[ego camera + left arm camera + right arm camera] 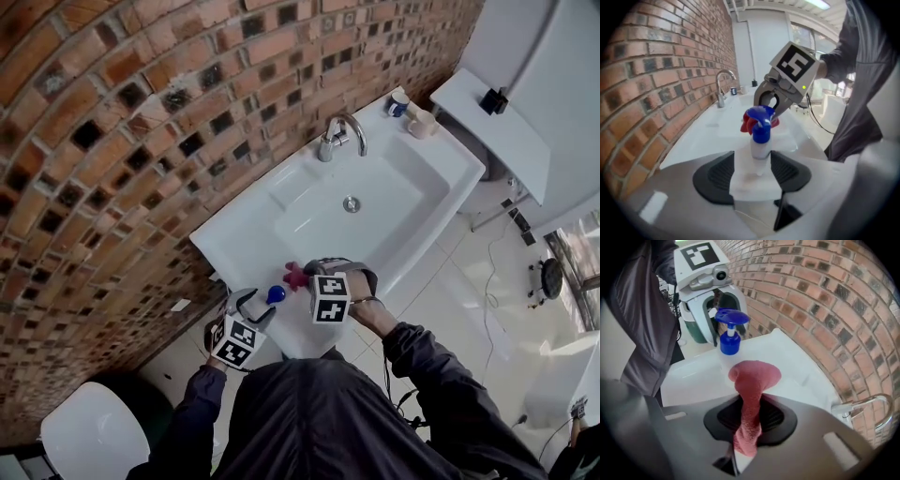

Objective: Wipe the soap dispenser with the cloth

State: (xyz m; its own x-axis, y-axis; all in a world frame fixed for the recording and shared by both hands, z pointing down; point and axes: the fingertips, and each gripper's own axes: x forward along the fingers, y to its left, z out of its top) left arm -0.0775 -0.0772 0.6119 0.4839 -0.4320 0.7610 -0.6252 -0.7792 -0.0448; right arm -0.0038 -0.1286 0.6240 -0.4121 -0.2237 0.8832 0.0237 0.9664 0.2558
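Standing on the flat rim at the corner of the sink nearest the person, the soap dispenser is upright, its long axis vertical and its blue pump head on top. The left gripper reaches down around it from the person's side. Its fingers are spread wide, one on either side of the white bottle, and I see no squeeze on it. The right gripper faces it from across the bottle, its fingers clamped on a twisted red cloth whose bunched end sticks out ahead of them.

That bunched end is what matters. It hangs just beside the pump head, on the side away from the left gripper and about level with the top of the bottle. I can't tell whether it touches. The right gripper is the one placed to wipe, and I judge the cloth needs only a short push onward and then a pass down the bottle's side.

Room is tight. The brick wall runs along the back edge where the tap stands, the rim's outer edges are near, and the basin opens beyond. With the bottle unclamped, a firm push could tip it toward an edge.
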